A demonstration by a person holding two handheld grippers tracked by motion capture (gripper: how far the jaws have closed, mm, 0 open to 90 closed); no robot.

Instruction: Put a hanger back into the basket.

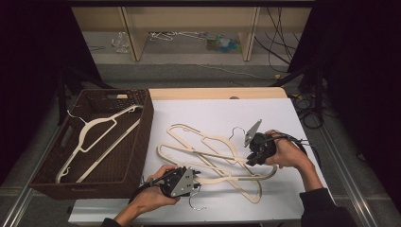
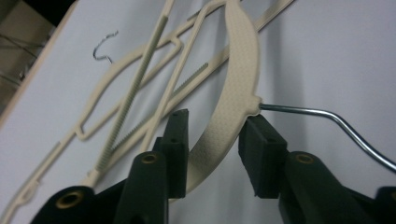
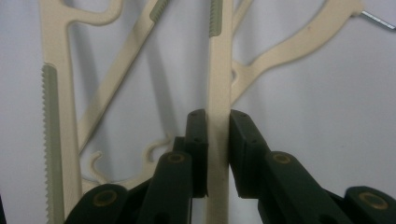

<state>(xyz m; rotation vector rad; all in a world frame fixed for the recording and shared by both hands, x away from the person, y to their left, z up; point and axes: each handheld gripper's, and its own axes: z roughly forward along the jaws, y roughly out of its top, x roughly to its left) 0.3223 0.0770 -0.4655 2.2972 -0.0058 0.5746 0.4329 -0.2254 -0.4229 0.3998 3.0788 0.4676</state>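
Right gripper (image 3: 218, 119): jaws clamped flat on the straight bar of a cream plastic hanger (image 3: 219, 70), pads pressing both faces, toward the right edge of the tabletop (image 1: 283, 118). Left gripper (image 2: 212, 123): jaws partly closed around the curved shoulder of another cream hanger (image 2: 238, 70), right beside where its chrome wire hook (image 2: 327, 116) enters the plastic; left pad touches the arm, right pad shows a thin gap, so a firm grip isn't certain. That one sits near the front edge, left of centre. The hangers lie tangled in a pile mid-table on the white sheet: flat, thin, matte pebbled surface, ribbed grey non-slip strips along the bars. Dark woven wicker basket (image 1: 142, 142) at the left edge holds one more cream hanger (image 1: 94, 137).
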